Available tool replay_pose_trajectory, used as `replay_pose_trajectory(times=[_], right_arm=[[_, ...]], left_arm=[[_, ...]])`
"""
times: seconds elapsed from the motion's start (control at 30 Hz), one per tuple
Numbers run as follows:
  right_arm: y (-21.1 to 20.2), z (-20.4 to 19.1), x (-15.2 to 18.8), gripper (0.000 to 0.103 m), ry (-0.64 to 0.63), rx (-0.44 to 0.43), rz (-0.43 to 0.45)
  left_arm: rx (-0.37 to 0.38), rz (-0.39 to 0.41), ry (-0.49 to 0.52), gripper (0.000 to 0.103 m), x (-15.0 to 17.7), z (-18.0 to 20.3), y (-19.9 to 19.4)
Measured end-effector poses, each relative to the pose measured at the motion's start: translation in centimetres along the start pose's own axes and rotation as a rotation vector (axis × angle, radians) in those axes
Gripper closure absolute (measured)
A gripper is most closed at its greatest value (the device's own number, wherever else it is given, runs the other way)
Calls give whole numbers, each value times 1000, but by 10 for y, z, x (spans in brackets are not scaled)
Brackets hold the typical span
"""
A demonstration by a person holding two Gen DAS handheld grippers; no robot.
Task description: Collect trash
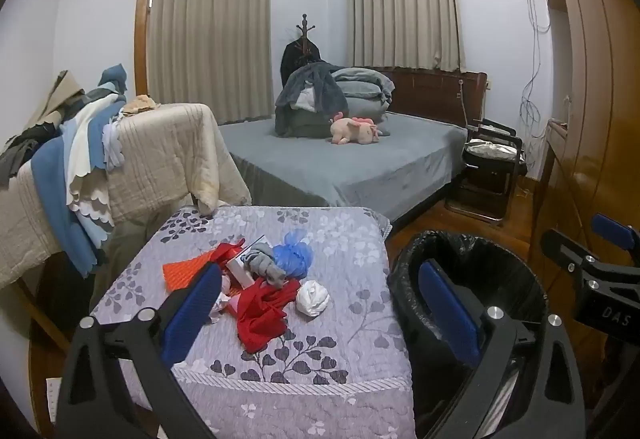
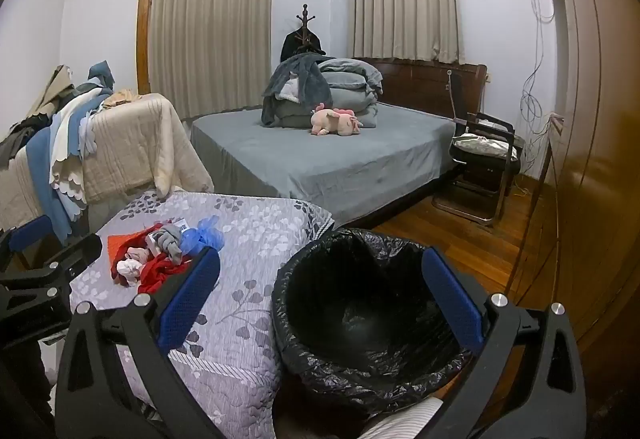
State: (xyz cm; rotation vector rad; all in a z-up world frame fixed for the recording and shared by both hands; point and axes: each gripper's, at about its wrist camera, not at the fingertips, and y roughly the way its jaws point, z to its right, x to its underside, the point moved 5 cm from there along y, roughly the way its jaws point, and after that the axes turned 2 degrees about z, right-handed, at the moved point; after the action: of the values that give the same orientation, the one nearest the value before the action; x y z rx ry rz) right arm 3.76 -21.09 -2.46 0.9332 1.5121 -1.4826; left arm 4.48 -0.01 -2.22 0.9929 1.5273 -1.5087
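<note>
A pile of trash lies on a table covered by a grey floral quilt (image 1: pixel 320 351): a red cloth (image 1: pixel 262 313), a crumpled white tissue (image 1: pixel 313 298), a blue plastic bag (image 1: pixel 294 253), a grey rag (image 1: pixel 264 263), an orange sheet (image 1: pixel 182 271) and a white box (image 1: pixel 240 271). The pile also shows in the right wrist view (image 2: pixel 160 255). A bin with a black liner (image 2: pixel 368 315) stands to the right of the table. My left gripper (image 1: pixel 320 311) is open and empty, above the pile. My right gripper (image 2: pixel 320 303) is open and empty over the bin's near left rim.
A chair draped with beige and blue blankets (image 1: pixel 132 167) stands left of the table. A bed with a grey sheet (image 1: pixel 352 163), folded bedding and a pink plush toy (image 1: pixel 356 129) is behind. A black chair (image 1: pixel 492 167) and a wooden wardrobe (image 1: pixel 592 119) are at the right.
</note>
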Motion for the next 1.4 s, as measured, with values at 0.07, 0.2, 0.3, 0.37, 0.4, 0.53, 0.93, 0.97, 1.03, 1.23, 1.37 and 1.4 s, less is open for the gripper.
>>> replay_pose_trajectory(times=[0.07,0.2,0.3,0.37,0.4,0.53,0.93,0.97,1.03,1.23,1.37,1.4], right_arm=[[1,0,1,5,0,0,-1],[1,0,1,5,4,-3,0],[0,0,1,5,4,-5,3],[3,-1,2,5,0,0,-4],[3,-1,2,5,1,0,-4],[2,-1,2,5,0,0,-4],[2,-3,2,5,-2,-1,-6],[2,-3,2,5,-1,-1,-7],[2,-3,2,5,-1,0,-8],[2,-4,2,5,-1,-2,-9],[3,-4,2,5,-2,-1,-10],[3,-4,2,5,-1,-2,-11]], left_arm=[[1,0,-1,6,0,0,0],[2,-4,-5,6,1,-2,0],[-1,-2,-6,6,0,-7,-2],[0,-3,-9,6,-1,-9,-3],[1,-2,-10,6,-1,-11,-4],[-4,-4,-3,6,0,-5,-1],[-5,-5,-2,6,2,-4,0],[-5,-5,-2,6,2,-4,0],[-4,-6,-3,6,2,-5,0],[-4,-5,-3,6,2,-5,-1],[-5,-6,-3,6,2,-3,0],[-5,-6,-4,6,2,-3,0]])
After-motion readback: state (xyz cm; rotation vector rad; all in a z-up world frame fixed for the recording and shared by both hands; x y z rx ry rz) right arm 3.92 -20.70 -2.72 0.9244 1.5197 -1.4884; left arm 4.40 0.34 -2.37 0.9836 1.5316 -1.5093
